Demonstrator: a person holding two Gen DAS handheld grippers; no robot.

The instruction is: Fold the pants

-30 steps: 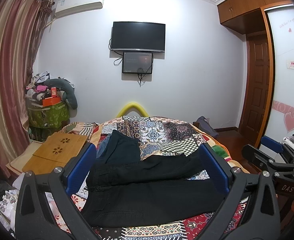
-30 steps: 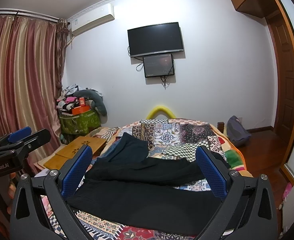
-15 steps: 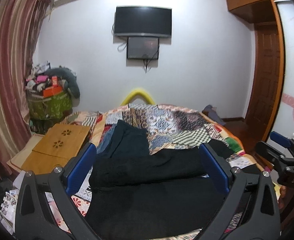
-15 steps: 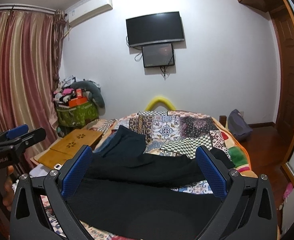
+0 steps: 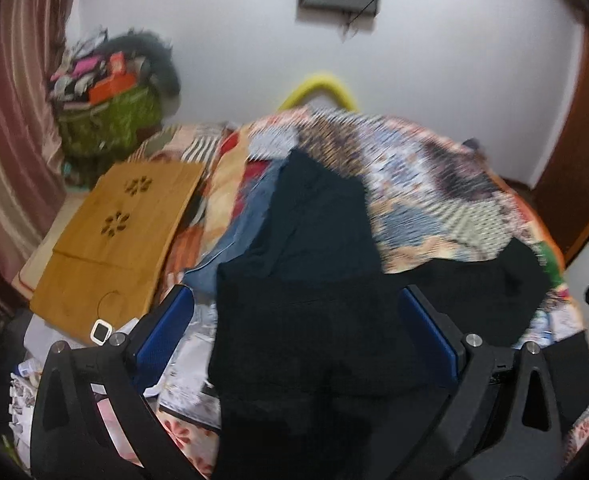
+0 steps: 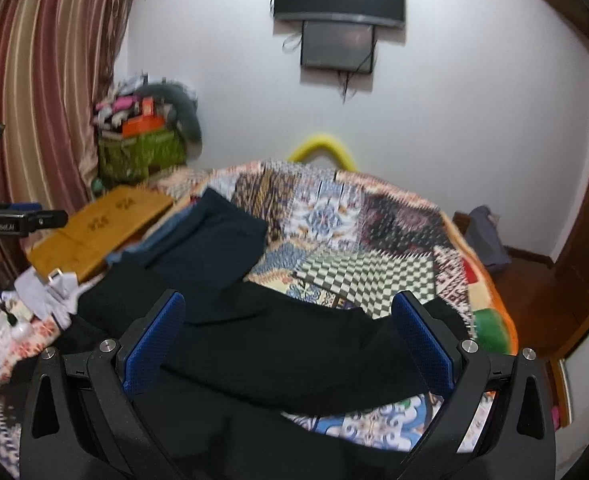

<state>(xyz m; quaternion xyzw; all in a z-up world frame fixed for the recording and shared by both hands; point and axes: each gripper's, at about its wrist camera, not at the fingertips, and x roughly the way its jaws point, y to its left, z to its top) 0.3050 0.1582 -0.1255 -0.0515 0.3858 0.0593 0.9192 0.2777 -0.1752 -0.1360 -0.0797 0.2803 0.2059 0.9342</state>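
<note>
A: Entry, bedroom. Largest first: the bed [image 6: 378, 216] under its patchwork quilt filled the middle of both views. Why work there?

B: My judgement: it was the only broad, flat surface, so the cloth could lie spread. The black pants [image 6: 278, 344] lay across the near edge of it, the legs running towards 3 o'clock, one leg angled apart from the other. In the left view the pants [image 5: 314, 332] were closer, the waist end sitting between the fingers.

A: And the other clothing?

B: A dark folded garment [image 6: 214, 244] lay at 11 o'clock from the pants, touching them, with something blue [image 5: 246, 224] just beside it. Set aside, I would guess, to keep the working patch free. A wooden lap desk [image 5: 114, 236] sat off the quilt at 10 o'clock.

A: Tools?

B: The left gripper [image 5: 294, 336] was spread wide with nothing in it, above the waist end. The right gripper [image 6: 288, 332] was equally wide and empty, above the legs. Both views were blurred, so whether either touched the cloth I could not tell.

A: Why one at each end?

B: Probably to take waist and cuffs together and lay one leg over the other. No fold was made yet.
</note>
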